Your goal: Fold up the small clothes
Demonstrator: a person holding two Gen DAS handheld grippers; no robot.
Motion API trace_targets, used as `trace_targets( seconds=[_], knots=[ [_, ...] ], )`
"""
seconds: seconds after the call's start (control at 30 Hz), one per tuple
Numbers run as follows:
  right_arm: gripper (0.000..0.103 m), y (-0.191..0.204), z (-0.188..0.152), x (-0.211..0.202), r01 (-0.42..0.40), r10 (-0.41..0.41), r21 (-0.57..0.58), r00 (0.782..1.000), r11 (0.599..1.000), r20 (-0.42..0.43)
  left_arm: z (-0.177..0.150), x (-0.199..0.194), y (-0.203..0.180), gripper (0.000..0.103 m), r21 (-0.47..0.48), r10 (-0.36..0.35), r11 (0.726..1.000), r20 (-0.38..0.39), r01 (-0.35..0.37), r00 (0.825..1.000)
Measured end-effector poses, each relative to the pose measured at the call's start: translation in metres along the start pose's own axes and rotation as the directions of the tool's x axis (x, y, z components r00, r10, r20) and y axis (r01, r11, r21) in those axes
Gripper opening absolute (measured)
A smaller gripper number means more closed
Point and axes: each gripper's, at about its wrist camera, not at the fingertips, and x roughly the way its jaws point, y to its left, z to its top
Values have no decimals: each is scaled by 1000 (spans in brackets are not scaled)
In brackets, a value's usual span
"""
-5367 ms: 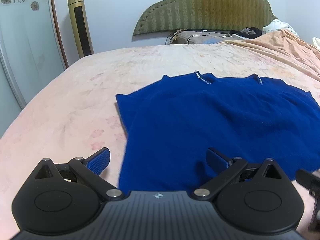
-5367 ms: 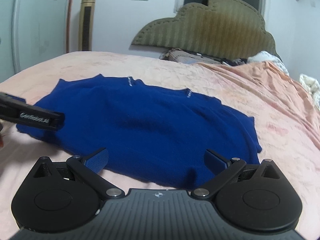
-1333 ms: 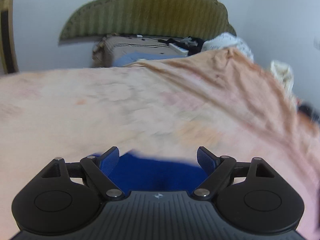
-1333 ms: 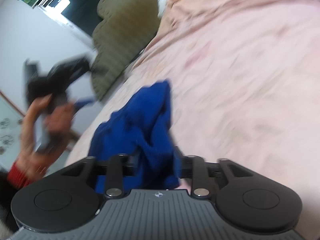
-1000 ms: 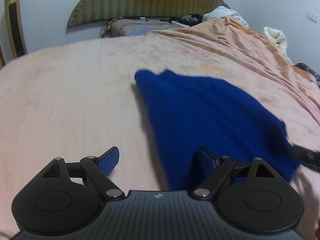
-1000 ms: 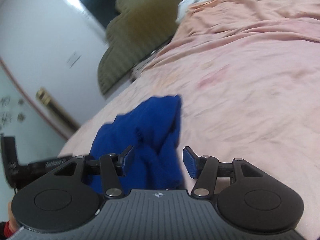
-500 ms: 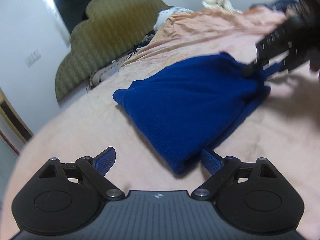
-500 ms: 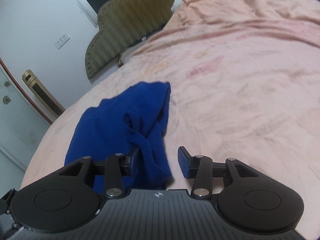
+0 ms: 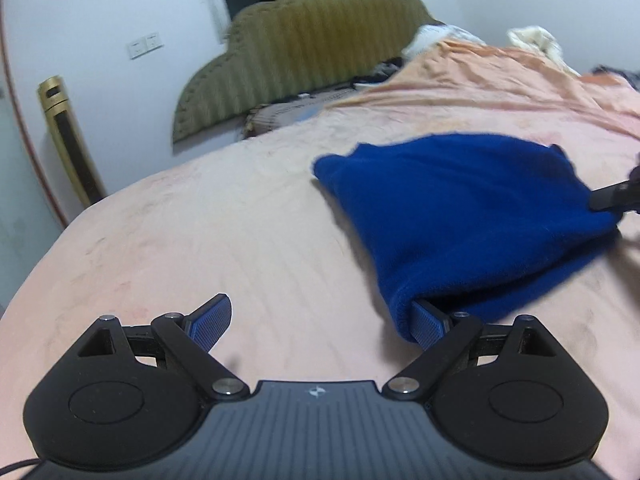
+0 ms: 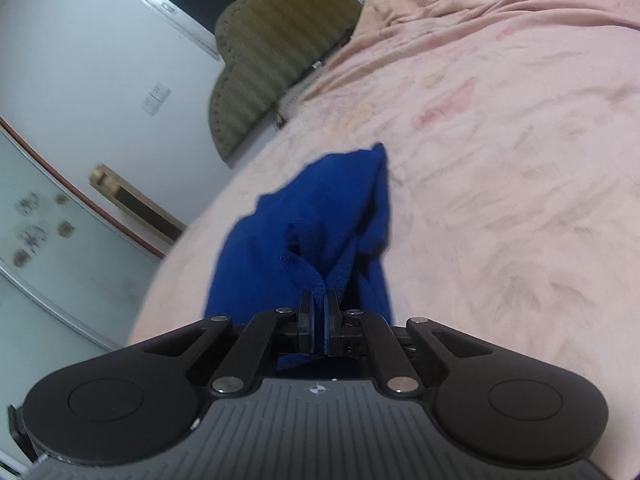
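My right gripper (image 10: 319, 312) is clamped tight on a bunched edge of the blue sweater (image 10: 320, 216), the knit pinched between its two pads and rising from them in a ridge. The sweater lies folded on the pink bedsheet (image 10: 500, 168), stretching away from that grip toward the olive headboard (image 10: 276, 40). My left gripper (image 9: 320, 320) stands wide, with only bare sheet between its pads; its right pad (image 9: 428, 326) is tucked just under the sweater's near corner (image 9: 460, 216), while the left pad hangs over the sheet. In the left wrist view, my right gripper's dark fingers (image 9: 612, 198) meet the sweater's far right edge. A gold tower fan (image 9: 68, 140) stands by the wall.
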Motion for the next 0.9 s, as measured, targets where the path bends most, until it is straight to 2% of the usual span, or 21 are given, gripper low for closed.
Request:
trace_targets(
  seconds=[0.1,0.17,0.2,0.23,0.33,0.43,0.5,0.57,0.63,0.7,0.77,0.87,0.9],
  knots=[
    [8,-7,-8,4,92,-93,-42,996,995,-14,-5,-7,-7,93,64,-43,997,-5,43,999],
    [8,-11,-10,3,88,-88,-40,996,995,-20,-1,-16,-2,93,58,-96,994,-1,96,995],
    [12,-10,-9,0,94,-95,-53,995,994,-18,2,-22,2,93,45,-121,992,15,120,993],
    [19,-6,-6,-3,109,-110,-81,994,991,-2,8,-27,7,93,26,-143,990,37,142,989],
    [20,11,5,-8,181,-166,-181,982,967,94,33,-19,13,97,-21,-152,988,66,154,986],
    [20,29,22,6,131,-108,-225,988,966,112,57,12,7,97,-68,-134,988,44,137,990],
    [20,37,27,23,101,-77,-259,992,961,102,56,35,-1,97,-64,-158,986,-22,156,987],
    [22,36,28,44,140,-130,-276,990,951,53,44,48,-9,97,-36,-189,982,-97,186,977],
    [27,31,24,53,185,-188,-298,982,936,18,34,42,-10,96,-7,-199,980,-92,199,976],
    [33,26,23,44,185,-188,-302,982,935,18,38,38,-6,97,-2,-205,979,-55,205,977],
    [31,21,30,34,152,-148,-260,988,954,37,57,45,4,97,-50,-213,976,-23,212,977],
    [31,26,41,44,156,-145,-275,987,949,62,85,72,18,97,-120,-244,963,-6,242,970],
    [31,29,45,50,150,-137,-286,988,946,64,91,83,22,97,-141,-263,956,-21,258,965]
  ],
)
